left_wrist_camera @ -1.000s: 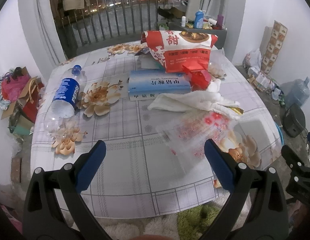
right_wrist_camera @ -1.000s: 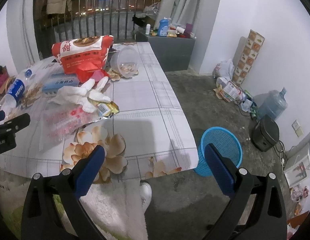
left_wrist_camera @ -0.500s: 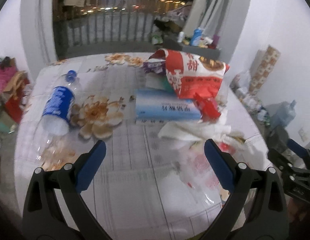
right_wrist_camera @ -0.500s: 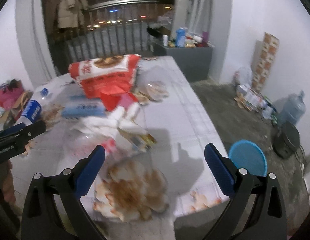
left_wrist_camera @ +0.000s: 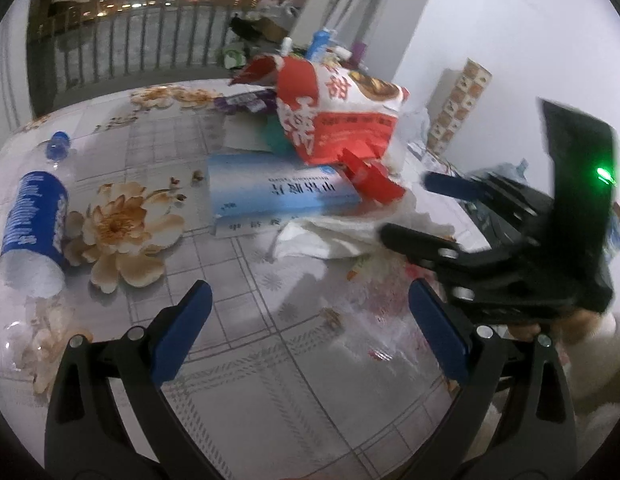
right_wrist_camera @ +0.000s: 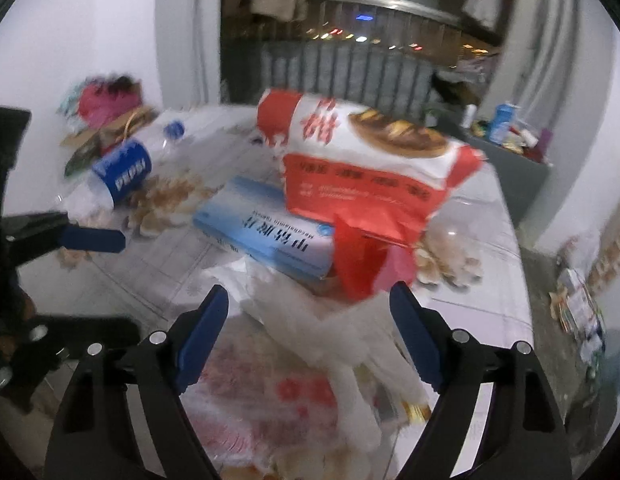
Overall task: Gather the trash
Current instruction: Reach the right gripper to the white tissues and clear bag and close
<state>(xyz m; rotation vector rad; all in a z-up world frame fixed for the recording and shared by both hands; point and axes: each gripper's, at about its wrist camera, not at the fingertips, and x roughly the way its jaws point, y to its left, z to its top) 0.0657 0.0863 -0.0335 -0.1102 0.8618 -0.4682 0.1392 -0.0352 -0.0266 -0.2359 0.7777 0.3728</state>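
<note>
Trash spread over the near right of the table (left_wrist_camera: 269, 380): crumpled white tissue (right_wrist_camera: 310, 320) atop a clear printed wrapper (right_wrist_camera: 269, 400), just before the blue box (right_wrist_camera: 269, 240) and red snack bag (right_wrist_camera: 370, 160). Right gripper (right_wrist_camera: 310, 308) poised over the tissue, jaws closing, nothing pinched yet. Left gripper (left_wrist_camera: 310, 300) wide apart, empty, over bare cloth. Pepsi bottle (left_wrist_camera: 33, 220) lying far left, seemingly empty. No bin visible.

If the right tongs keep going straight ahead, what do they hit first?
Most likely the crumpled white tissue, lying between the closing jaws of the right tongs with nothing gripped. Behind it sit the red packet and blue box. Blur makes depth uncertain.
</note>
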